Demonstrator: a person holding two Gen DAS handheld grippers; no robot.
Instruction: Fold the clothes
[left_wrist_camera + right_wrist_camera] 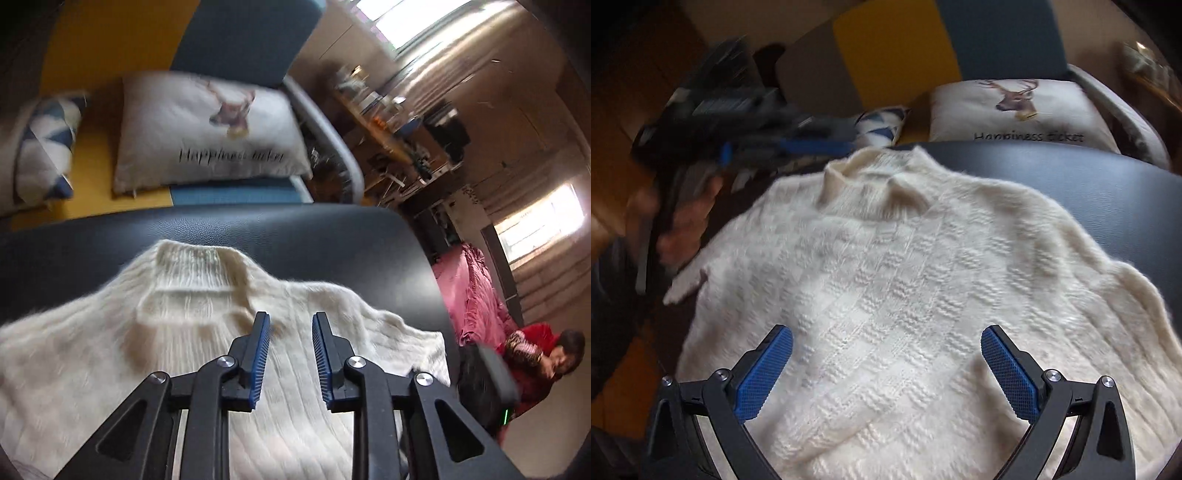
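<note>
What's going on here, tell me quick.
A person with a gripper in each hand is about to fold a cream knit sweater spread on a dark padded surface. The left gripper and the right gripper are both open above it, holding nothing. No fold is made yet. Two cushions, one with a deer print, sit behind.

a dark leathery table point(1108, 192) is carrying a cream knit sweater point(905, 280), which is lying spread flat with its collar pointing toward the far edge. the sweater is covering most of the near surface.
</note>
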